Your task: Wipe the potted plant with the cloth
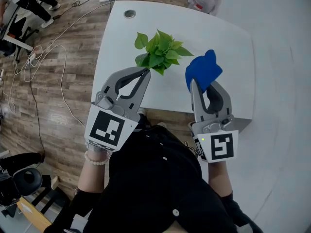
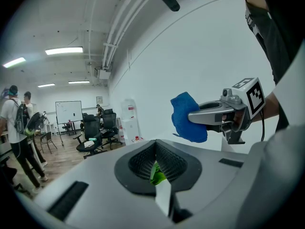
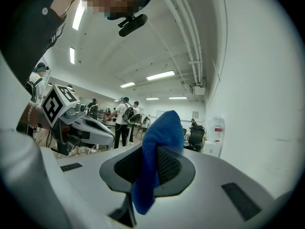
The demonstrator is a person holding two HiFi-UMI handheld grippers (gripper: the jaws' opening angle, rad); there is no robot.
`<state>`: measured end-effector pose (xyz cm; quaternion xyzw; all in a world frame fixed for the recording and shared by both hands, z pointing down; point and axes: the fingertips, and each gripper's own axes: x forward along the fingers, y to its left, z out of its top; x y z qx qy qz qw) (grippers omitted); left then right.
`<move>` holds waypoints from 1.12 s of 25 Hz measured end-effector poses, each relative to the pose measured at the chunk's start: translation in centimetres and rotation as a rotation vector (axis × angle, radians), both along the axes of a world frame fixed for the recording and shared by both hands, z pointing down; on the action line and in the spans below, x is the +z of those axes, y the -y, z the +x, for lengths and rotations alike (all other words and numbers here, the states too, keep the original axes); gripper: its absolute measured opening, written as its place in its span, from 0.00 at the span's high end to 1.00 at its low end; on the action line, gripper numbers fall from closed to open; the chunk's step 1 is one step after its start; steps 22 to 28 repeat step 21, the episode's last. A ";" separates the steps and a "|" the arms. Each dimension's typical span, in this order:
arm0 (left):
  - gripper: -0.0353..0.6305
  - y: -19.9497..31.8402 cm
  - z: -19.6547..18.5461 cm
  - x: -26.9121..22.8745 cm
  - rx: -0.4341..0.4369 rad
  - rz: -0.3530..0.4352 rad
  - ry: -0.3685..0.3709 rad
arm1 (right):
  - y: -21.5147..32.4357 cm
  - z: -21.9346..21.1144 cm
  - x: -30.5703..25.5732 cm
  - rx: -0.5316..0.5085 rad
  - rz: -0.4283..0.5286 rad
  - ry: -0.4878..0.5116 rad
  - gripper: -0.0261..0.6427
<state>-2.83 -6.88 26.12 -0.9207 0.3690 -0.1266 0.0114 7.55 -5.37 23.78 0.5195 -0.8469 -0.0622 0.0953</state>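
Left gripper (image 1: 146,73) nearest me: fingers (image 2: 138,162) pinched shut on one green leaf (image 2: 156,173) at the near side of the potted plant (image 1: 160,50), which shows over the middle of the counter (image 1: 218,28), pot hidden under foliage. Right gripper (image 1: 192,83) fingers clamp the blue cloth (image 1: 204,68), just right of the plant, not touching. To wipe well, I judge: hold the leaf gently taut, lay the cloth flat on it, stroke lightly stem-to-tip without tearing.
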 end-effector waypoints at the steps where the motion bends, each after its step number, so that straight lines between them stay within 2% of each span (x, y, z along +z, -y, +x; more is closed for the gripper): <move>1: 0.93 0.0 0.0 0.0 0.000 0.000 -0.001 | 0.0 0.0 -0.1 -0.001 0.003 -0.001 0.84; 28: 0.93 0.2 0.6 -0.1 0.017 -0.009 -0.007 | 0.2 -0.2 0.3 -0.011 -0.021 -0.002 0.84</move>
